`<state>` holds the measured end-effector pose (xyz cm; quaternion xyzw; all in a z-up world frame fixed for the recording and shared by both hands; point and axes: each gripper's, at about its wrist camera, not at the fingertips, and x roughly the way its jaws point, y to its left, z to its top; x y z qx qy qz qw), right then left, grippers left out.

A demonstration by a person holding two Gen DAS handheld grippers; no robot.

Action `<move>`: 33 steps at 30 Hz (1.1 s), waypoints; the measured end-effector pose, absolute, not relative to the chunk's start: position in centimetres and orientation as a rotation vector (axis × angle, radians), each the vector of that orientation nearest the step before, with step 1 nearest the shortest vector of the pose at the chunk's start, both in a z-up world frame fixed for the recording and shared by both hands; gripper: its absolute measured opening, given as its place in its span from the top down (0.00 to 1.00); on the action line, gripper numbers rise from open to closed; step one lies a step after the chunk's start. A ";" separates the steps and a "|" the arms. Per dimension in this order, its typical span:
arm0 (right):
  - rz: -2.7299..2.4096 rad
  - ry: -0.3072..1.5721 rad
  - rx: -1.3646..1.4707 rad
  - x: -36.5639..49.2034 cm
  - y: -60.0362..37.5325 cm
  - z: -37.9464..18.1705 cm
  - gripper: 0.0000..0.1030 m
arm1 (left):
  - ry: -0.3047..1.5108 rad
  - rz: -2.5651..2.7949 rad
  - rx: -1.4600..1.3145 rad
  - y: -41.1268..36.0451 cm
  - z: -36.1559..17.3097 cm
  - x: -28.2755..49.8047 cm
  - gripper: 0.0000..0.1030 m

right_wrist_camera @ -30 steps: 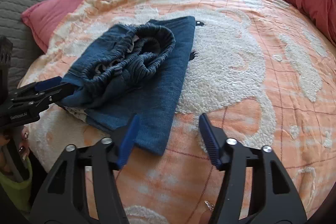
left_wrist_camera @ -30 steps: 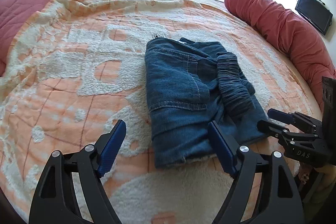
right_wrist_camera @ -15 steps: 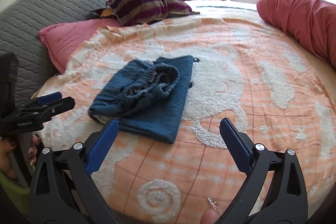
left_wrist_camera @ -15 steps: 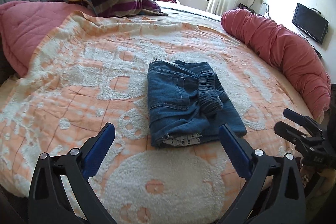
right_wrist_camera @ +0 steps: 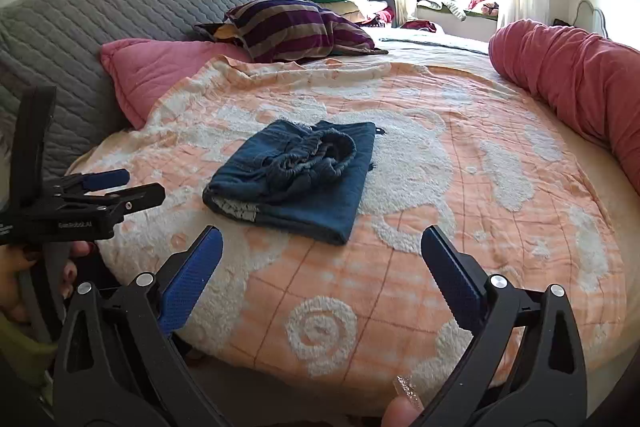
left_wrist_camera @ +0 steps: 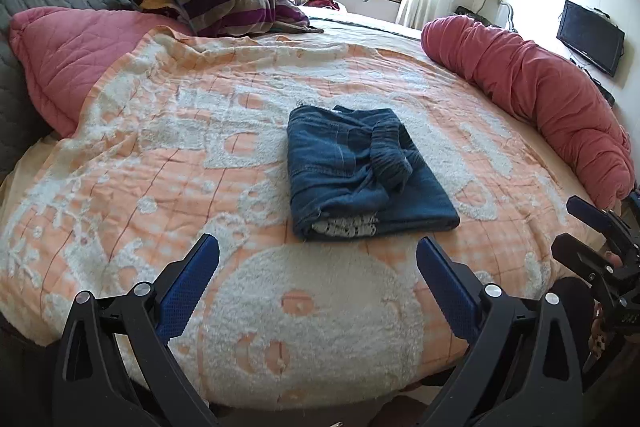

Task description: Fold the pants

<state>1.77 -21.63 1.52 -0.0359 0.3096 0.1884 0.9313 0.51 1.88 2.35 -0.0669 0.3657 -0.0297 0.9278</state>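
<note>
A: Where do we stand with the denim pants point(left_wrist_camera: 362, 169)?

B: They lie as a folded bundle near the middle of the round bed point(left_wrist_camera: 120, 163), on the orange-and-white blanket point(left_wrist_camera: 328, 311), straight ahead of both of us and well clear of either gripper. From the left gripper point(left_wrist_camera: 318, 269) the bundle sits just beyond the fingertips and a little to the right; from the right gripper point(right_wrist_camera: 322, 257) it sits beyond and to the left.

A: And the grippers themselves?

B: Both have just been opening and now stand spread wide, with nothing but blanket between the blue pads point(left_wrist_camera: 188, 287). Neither one touches the denim.

A: Which way does the bundle run?

B: Its long axis goes from near to far, much along the line our left gripper points. The near end shows the stacked layers and a pale lining; the gathered elastic waistband point(left_wrist_camera: 390, 157) lies crumpled on top toward the right side.

A: Which of us is closer, if anything more is needed?

B: We judge them about equally far off. The left faces the near end squarely, while the right faces the near right corner. We judge the fold as good as done, save for that loose waistband
</note>
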 end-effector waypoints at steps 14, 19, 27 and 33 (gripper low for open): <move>0.344 0.681 -0.088 1.8 -21.7 -1.8 0.09 | 0.801 -0.055 -0.153 1.3 -1.2 -1.5 0.04; 0.332 0.732 -0.083 2.8 -21.6 -3.9 0.09 | 0.806 -0.045 -0.177 1.4 -2.3 -0.7 0.04; 0.336 0.743 -0.082 3.5 -21.6 -5.1 0.09 | 0.822 -0.031 -0.163 1.0 -3.0 0.1 0.04; 0.336 0.735 -0.064 3.5 -22.1 -5.1 0.09 | 0.824 -0.023 -0.154 0.9 -3.1 0.3 0.04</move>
